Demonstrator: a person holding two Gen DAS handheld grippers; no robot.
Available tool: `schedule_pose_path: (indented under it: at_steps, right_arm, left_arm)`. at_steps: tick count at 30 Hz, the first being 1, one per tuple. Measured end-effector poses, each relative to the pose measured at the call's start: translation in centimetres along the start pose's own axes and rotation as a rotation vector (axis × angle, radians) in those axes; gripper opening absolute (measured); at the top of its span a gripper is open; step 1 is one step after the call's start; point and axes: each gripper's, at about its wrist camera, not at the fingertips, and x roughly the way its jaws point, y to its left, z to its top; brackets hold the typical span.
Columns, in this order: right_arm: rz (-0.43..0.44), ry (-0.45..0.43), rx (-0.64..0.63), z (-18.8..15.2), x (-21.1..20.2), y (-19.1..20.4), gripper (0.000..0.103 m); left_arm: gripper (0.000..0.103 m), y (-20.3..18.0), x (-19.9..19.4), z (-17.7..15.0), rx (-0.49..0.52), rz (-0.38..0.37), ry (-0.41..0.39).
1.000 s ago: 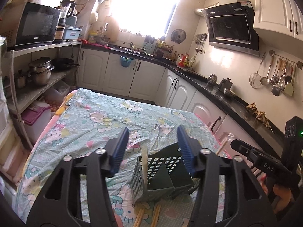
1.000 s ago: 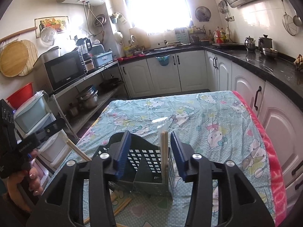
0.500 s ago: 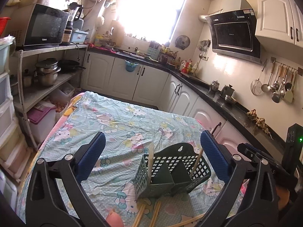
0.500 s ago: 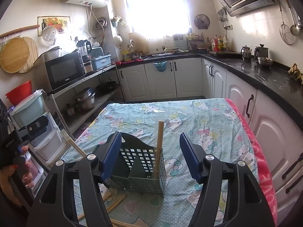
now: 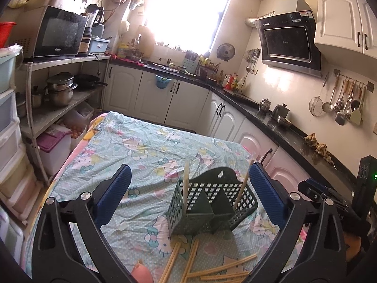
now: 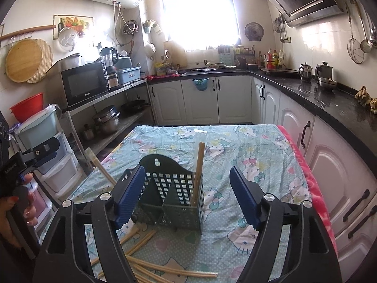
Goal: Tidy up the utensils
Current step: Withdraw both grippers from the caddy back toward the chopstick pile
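A dark green perforated utensil holder (image 5: 209,202) stands on the table, also in the right wrist view (image 6: 172,195). One wooden chopstick (image 5: 186,184) stands in its left compartment and another (image 5: 242,186) leans in its right compartment. In the right wrist view one chopstick (image 6: 199,172) stands upright in the right compartment and one (image 6: 104,172) leans out to the left. Several loose chopsticks (image 5: 212,268) lie on the cloth in front of the holder, also in the right wrist view (image 6: 165,268). My left gripper (image 5: 190,202) is open and empty above the holder. My right gripper (image 6: 186,198) is open and empty.
The table has a Hello Kitty cloth (image 5: 141,151). A shelf rack with microwave (image 5: 56,35) and pots stands at the left, plastic drawers (image 6: 47,155) beside it. Black counter (image 6: 329,103) and white cabinets run along the right. The other handheld gripper (image 5: 339,195) shows at the right edge.
Both grippers opened wide, let go of a chopstick each into the holder, and drew back and up from it.
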Motion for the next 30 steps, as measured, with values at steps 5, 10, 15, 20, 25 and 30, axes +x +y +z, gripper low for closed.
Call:
schedule_pose_path:
  at_steps: [5, 10, 15, 20, 25, 30]
  right_arm:
    - [0.004, 0.024, -0.023, -1.3, -0.8, 0.6, 0.072]
    - [0.001, 0.058, -0.038, -3.0, -1.4, 1.3, 0.073]
    - [-0.005, 0.102, -0.048, -4.8, -1.2, 1.5, 0.073]
    - [-0.010, 0.156, -0.039, -6.4, -0.7, 1.4, 0.073]
    - [-0.021, 0.185, -0.040, -7.7, -0.5, 1.3, 0.073]
    - [-0.030, 0.219, -0.032, -9.0, -0.2, 0.9, 0.073]
  left_arm:
    - [0.092, 0.2, -0.7, -1.2, -0.001, 0.003, 0.016]
    - [0.092, 0.4, -1.3, -2.7, 0.010, 0.016, 0.032]
    - [0.092, 0.4, -1.4, -4.3, 0.029, 0.023, 0.062]
    - [0.092, 0.4, -0.8, -6.1, 0.056, 0.039, 0.103]
    - [0.092, 0.3, -0.2, -7.7, 0.078, 0.051, 0.137]
    - [0.092, -0.2, 0.6, -8.9, 0.108, 0.056, 0.169]
